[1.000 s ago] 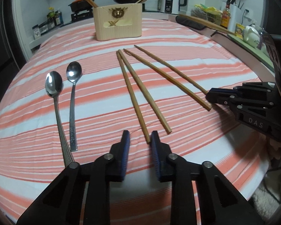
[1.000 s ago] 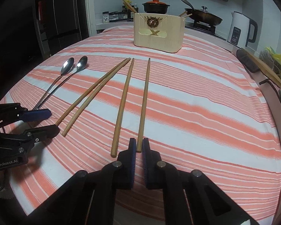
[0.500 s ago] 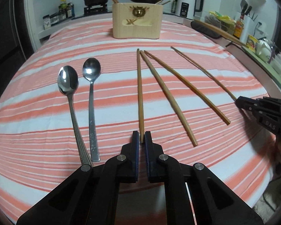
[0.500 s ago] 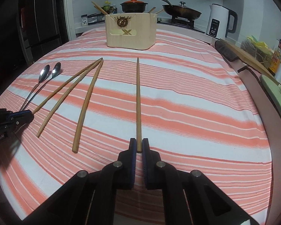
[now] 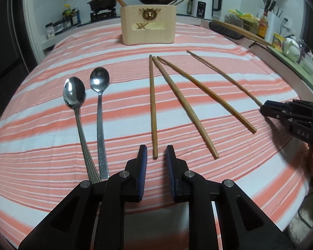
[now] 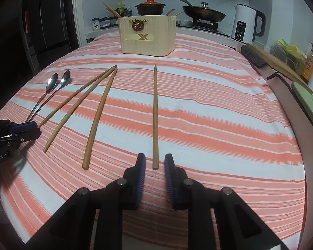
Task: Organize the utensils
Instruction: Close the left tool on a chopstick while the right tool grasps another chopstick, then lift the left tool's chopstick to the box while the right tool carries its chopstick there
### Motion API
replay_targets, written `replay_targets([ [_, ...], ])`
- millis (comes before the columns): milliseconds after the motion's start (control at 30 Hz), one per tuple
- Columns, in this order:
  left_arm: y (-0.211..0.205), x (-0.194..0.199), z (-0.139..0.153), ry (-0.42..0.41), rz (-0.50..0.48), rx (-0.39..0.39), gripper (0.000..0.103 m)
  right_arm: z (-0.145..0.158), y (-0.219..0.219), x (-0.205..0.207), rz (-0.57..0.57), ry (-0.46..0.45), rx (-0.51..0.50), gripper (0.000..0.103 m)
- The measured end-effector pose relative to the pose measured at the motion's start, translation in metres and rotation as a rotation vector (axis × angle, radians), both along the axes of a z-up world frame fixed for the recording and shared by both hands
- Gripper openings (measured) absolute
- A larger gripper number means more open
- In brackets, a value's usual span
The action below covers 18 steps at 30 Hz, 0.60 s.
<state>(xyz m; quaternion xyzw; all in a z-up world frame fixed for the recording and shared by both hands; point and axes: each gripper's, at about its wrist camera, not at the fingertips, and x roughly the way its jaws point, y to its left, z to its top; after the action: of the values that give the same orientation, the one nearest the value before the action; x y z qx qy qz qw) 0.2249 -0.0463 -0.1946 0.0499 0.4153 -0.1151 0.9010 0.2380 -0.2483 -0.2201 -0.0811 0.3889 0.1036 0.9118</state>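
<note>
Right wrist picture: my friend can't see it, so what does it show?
The right claw is opening around the near end of a wooden chopstick on a striped tablecloth. Three more chopsticks and two spoons lie left.

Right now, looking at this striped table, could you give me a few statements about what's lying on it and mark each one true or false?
1. Four chopsticks lie flat on the striped cloth. True.
2. Three spoons lie beside the chopsticks. False: there are two, side by side.
3. The wooden holder stands at the far end of the table, upright. True.
4. The left gripper is clamped on a spoon handle. False: it straddles the near end of a chopstick, its blue pads clear of it.
5. The right gripper is lined up with the chopstick lying apart from the others. True.
</note>
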Motion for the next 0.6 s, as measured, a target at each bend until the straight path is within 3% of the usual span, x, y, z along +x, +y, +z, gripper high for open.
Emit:
replay_targets([
  [67,-0.003,0.001,0.000,-0.008,-0.005,0.005,0.002,-0.001,0.001,-0.001,-0.003,-0.002,-0.010,0.019],
  [133,-0.002,0.002,0.002,-0.010,0.003,0.002,0.002,0.000,0.001,0.000,-0.012,-0.004,-0.017,0.006],
  [233,0.007,0.003,0.018,-0.043,0.008,-0.012,0.002,0.010,0.000,-0.004,-0.010,-0.027,-0.009,0.006],
  [600,0.040,-0.001,0.126,-0.244,0.006,-0.079,0.002,0.120,0.006,-0.027,0.029,-0.233,0.008,0.006],
])
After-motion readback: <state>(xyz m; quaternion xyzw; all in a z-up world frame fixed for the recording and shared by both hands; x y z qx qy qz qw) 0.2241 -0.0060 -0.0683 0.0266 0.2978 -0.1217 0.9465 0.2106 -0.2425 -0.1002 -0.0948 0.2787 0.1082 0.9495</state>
